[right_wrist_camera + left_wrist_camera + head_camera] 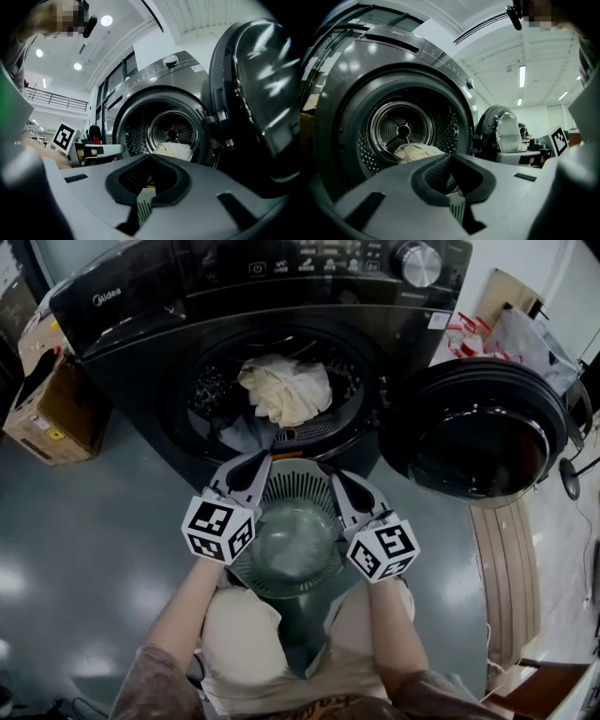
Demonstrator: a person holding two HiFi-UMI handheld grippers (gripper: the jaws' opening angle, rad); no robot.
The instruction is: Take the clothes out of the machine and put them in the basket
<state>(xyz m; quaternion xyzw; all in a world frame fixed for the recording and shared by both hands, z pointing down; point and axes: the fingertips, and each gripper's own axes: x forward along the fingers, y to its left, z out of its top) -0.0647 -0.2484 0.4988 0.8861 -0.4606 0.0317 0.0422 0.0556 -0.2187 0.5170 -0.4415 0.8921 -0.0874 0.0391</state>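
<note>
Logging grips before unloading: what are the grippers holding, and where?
Both hold the basket by its slatted rim: left gripper on the left side, right gripper on the right.

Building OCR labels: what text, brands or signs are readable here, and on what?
"Midea": top left of the black front-loading washing machine.
Control panel labels beside the silver dial: too small to read.
White sticker on its front corner: unreadable.
Black-and-white square markers: patterns, no words.
</note>
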